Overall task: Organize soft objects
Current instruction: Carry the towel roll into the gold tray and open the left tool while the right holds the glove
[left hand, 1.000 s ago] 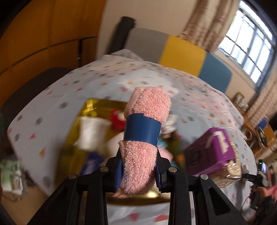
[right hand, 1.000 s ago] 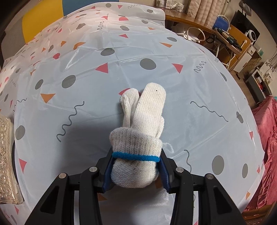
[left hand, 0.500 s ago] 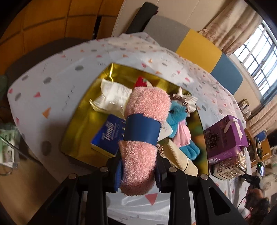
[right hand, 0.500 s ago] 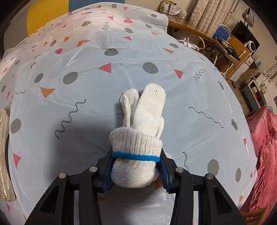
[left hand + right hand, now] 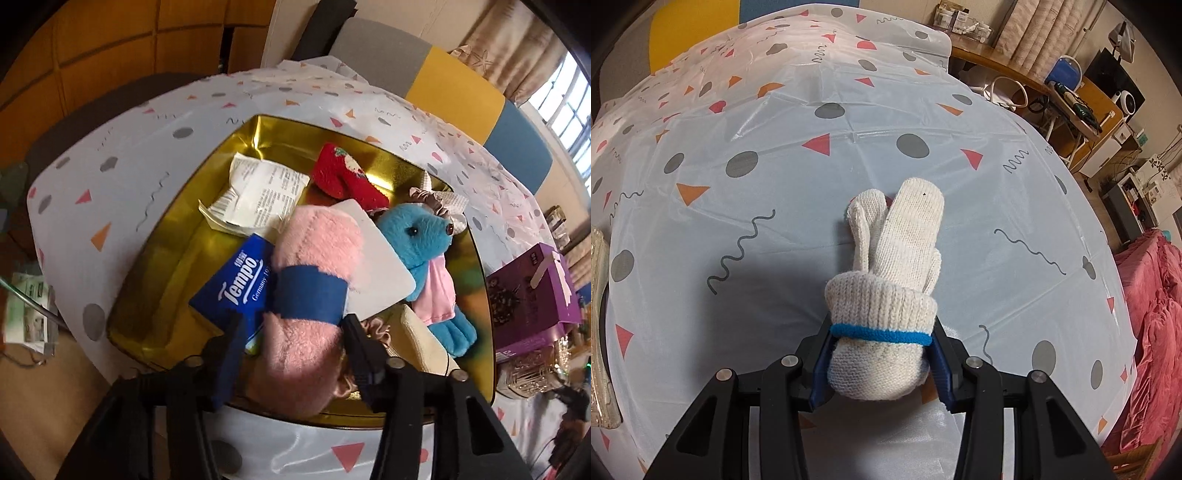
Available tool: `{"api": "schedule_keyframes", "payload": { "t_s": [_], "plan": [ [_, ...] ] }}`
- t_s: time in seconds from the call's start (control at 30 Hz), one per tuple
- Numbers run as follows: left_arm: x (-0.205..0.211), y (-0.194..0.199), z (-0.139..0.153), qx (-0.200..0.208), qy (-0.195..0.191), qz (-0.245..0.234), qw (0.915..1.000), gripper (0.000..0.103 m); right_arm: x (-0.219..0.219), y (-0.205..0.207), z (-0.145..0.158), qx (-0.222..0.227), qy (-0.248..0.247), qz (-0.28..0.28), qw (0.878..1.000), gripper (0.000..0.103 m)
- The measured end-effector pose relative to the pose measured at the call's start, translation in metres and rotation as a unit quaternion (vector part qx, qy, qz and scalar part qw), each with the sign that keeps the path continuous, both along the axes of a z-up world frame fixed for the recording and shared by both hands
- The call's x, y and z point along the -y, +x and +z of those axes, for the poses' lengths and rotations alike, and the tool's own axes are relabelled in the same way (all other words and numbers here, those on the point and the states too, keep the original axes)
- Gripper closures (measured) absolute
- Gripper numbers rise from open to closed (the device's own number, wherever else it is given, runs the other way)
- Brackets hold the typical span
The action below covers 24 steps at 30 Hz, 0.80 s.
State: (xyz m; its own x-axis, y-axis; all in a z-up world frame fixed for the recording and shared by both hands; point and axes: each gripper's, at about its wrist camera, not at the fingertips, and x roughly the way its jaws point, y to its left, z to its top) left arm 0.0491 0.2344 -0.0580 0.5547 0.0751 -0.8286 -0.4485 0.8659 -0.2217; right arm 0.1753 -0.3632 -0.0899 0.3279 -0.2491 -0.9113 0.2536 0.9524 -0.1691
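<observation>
Over the gold tray (image 5: 155, 273), near its front rim, we are holding the left gripper (image 5: 291, 354) with its fingers spread apart; the pink roll (image 5: 314, 295), banded in blue, is lying between them, and we cannot tell whether either pad is touching it. Listed inside the tray, behind the roll: a blue Tempo pack (image 5: 236, 284) just left of it, a white wipes packet (image 5: 258, 192) further back, a red sock (image 5: 343, 177) at the far side, a blue plush (image 5: 424, 251) to the right, a white card (image 5: 376, 273) touching the roll's right side, and a cream pouch (image 5: 424, 343) near the right front corner. Right of the tray a purple box (image 5: 532, 291) is standing on the tablecloth (image 5: 110, 158). Well apart from the tray, we are gripping a white glove bundle (image 5: 890, 295) with the right gripper (image 5: 882, 362), its fingers clamped on the cuff end by the blue stripe, above patterned cloth.
</observation>
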Motion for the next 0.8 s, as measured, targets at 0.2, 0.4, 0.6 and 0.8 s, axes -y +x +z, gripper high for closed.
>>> {"api": "schedule_keyframes", "payload": {
  "t_s": [0.2,0.4,0.6,0.8],
  "plan": [
    [0.010,-0.008,0.012,0.013,0.048,-0.007,0.9987,0.046,-0.001,0.000,0.000,0.000,0.000,-0.001,1.000,0.058],
    [0.020,-0.018,0.030,0.037,0.090,-0.015,0.9952,0.043,-0.001,-0.001,0.000,0.001,-0.003,0.001,1.000,0.058],
    [0.034,-0.024,0.046,0.058,0.111,-0.026,0.9918,0.040,-0.002,0.000,0.001,0.000,-0.004,0.002,1.000,0.058],
    [0.049,-0.027,0.058,0.072,0.116,-0.044,0.9896,0.039,-0.002,0.000,0.001,0.001,0.000,0.006,1.000,0.059]
  ]
}}
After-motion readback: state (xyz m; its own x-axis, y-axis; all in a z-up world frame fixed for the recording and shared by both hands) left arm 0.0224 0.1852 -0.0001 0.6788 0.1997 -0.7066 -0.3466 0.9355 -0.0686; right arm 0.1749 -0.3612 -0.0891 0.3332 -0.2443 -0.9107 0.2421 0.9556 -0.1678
